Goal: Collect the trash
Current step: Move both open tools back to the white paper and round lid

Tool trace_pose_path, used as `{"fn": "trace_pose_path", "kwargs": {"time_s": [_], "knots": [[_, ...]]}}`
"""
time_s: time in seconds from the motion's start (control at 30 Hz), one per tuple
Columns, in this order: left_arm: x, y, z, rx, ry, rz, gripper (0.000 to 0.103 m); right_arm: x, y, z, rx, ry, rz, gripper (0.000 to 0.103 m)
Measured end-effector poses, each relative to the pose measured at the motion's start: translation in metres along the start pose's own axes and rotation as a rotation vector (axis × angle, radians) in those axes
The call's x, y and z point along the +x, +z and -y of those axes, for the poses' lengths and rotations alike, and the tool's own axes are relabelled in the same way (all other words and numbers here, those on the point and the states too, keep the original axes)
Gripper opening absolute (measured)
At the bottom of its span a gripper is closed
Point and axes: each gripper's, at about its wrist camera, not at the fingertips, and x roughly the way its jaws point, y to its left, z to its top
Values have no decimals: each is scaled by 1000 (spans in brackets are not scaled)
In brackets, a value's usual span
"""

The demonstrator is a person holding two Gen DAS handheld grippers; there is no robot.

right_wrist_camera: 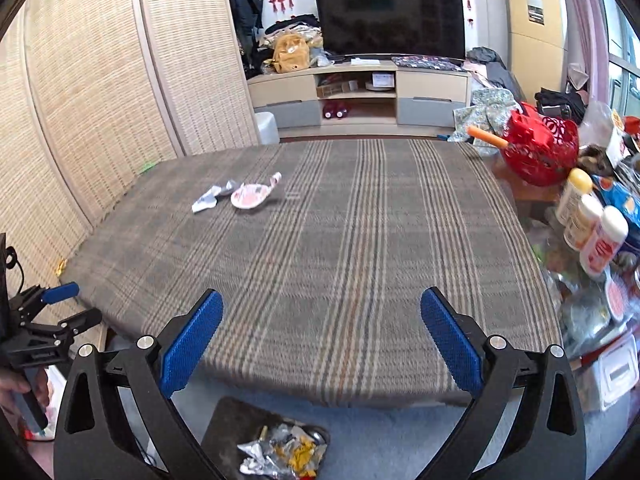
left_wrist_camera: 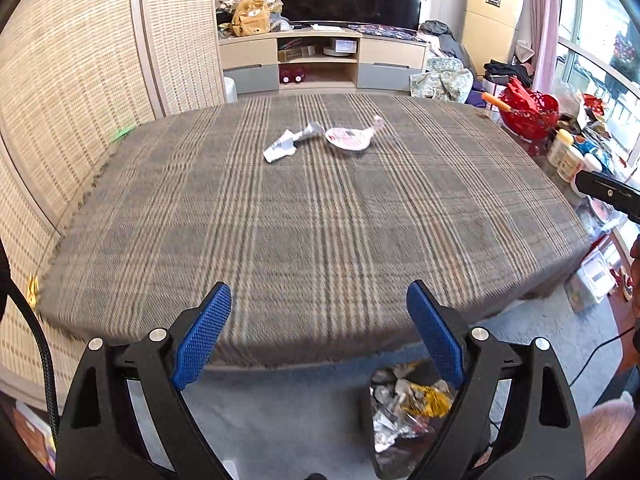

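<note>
Both tools, left [left_wrist_camera: 319, 300] and right [right_wrist_camera: 322, 306], gape empty over plaid woven cloth [left_wrist_camera: 280, 220] bearing crumpled wrappers [left_wrist_camera: 280, 148].

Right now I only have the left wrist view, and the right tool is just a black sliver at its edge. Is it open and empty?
Observer: Yes. The right tool is open, with nothing between its blue pads.
Operator: A finger of my tool covers part of the trash bin. Is its mouth free?
Observer: In the right wrist view the trash bin is uncovered, with foil and yellow scraps inside. It stands on the floor below the plaid cover's near edge.
Operator: Where is the trash on the cover, from that tool?
Observer: The crumpled wrapper and pink-printed lid lie far ahead, left of its centre line.
</note>
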Motion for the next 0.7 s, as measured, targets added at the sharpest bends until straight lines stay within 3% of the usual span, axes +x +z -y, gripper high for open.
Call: {"fn": "trace_pose_path", "kwargs": {"time_s": [0.37,0.53,0.7], "knots": [[104,77,-39,-35,34,-21,85,116,66,-32,-60,49,-53,99],[152,103,-57,-54,39,-46,85,166,89,-38,-26,85,-76,98],[182,123,-67,-32,55,-40,81,204,102,-42,-18,99,-90,85]]}}
